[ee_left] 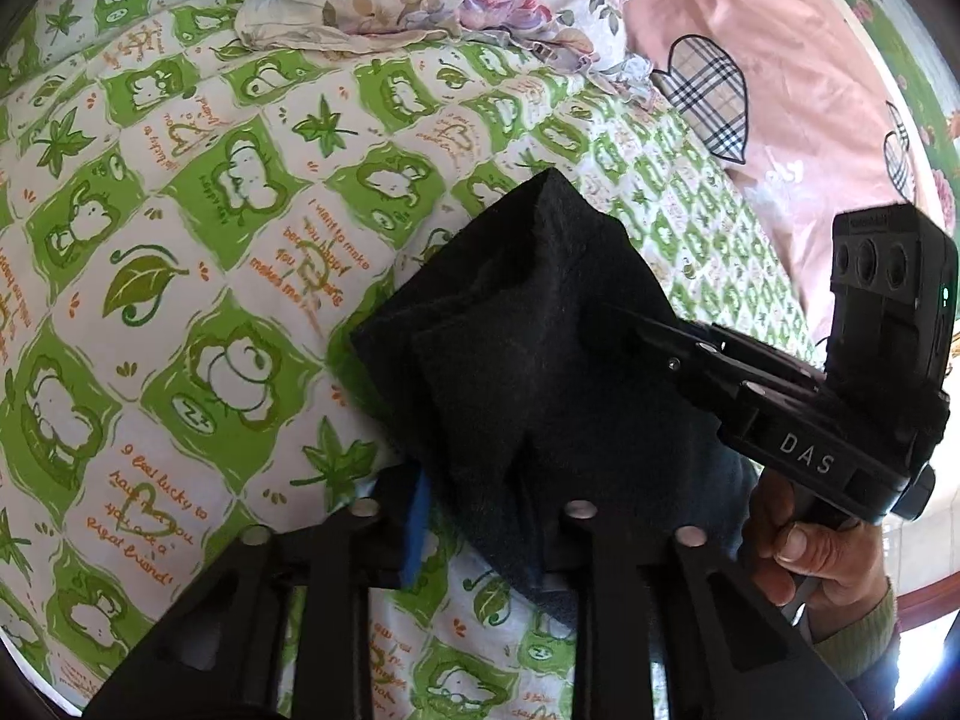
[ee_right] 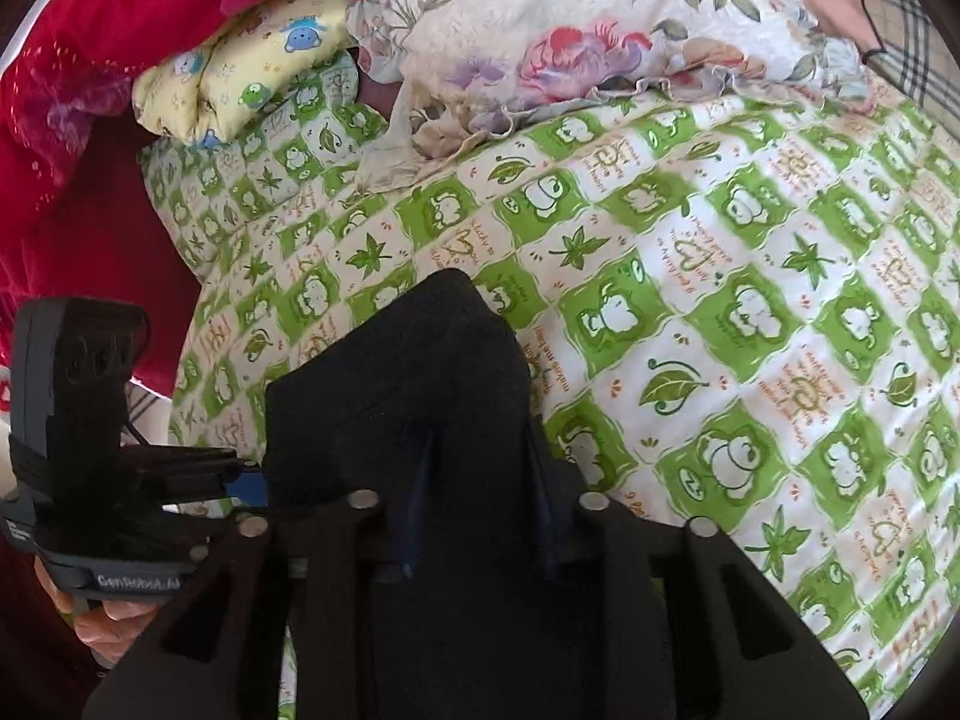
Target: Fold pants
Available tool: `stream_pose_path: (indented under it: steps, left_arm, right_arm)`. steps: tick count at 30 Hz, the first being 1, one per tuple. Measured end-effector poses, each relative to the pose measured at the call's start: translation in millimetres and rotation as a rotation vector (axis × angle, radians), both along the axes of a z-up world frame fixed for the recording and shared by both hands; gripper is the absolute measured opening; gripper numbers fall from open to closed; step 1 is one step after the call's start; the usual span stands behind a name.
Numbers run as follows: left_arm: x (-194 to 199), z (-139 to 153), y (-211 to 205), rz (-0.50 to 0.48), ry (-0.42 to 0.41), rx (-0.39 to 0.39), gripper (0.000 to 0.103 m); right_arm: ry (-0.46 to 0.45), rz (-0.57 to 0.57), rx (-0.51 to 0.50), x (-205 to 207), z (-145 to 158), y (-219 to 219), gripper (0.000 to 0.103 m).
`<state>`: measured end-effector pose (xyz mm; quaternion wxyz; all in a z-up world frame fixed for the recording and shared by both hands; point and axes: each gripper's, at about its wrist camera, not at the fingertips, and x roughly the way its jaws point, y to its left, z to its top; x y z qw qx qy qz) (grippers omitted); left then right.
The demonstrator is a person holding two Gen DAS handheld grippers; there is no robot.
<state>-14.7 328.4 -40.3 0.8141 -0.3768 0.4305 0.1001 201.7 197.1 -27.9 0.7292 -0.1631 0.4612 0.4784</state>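
Both tools, left (ee_left: 474, 480) and right (ee_right: 480, 474), clench the black pants (ee_left: 540, 324) over the bed quilt (ee_left: 180, 240); level, taut edges should keep the fold square.

Bed under a green-and-white quilt (ee_right: 750, 324), bedding heaped at the far edge.

Quilt print: frogs, leaves, orange script in checked squares. Black pants (ee_right: 408, 384) bunched on it at the near side, partly raised off the surface. Floral pillow (ee_right: 540, 36) resting on the far edge; small yellow cartoon-print pillow (ee_right: 252, 66) beside it, red fabric (ee_right: 90, 90) past that. Pink cover with plaid hearts (ee_left: 768, 78) alongside the quilt.
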Motion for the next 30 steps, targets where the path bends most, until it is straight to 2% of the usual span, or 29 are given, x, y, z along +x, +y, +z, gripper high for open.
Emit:
stream_pose_path:
  steps: [5,11,20,24,30]
  left_arm:
    - [2.0,19.8,-11.4,-0.031,-0.037,0.040,0.012]
    - [-0.7,66.4,-38.4,-0.096,-0.139,0.089,0.011]
    - [9.0,127.7,-118.7,-0.272,-0.281,0.160,0.011]
    - [15.4,138.7,-160.4,-0.348,-0.311,0.206,0.011]
    - [27.3,136.8,-219.5,-0.457,-0.321,0.222,0.011]
  right_arm:
    - [0.000,-0.025,0.085,-6.6,18.6,-21.0,0.019]
    - [-0.015,-0.072,0.218,-21.5,55.9,-59.5,0.019]
    - [-0.079,-0.171,0.392,-51.8,102.9,-155.1,0.019]
    - [-0.111,-0.226,0.428,-65.5,110.2,-196.6,0.019]
    - [-0.112,-0.324,0.482,-79.9,103.5,-258.0,0.019]
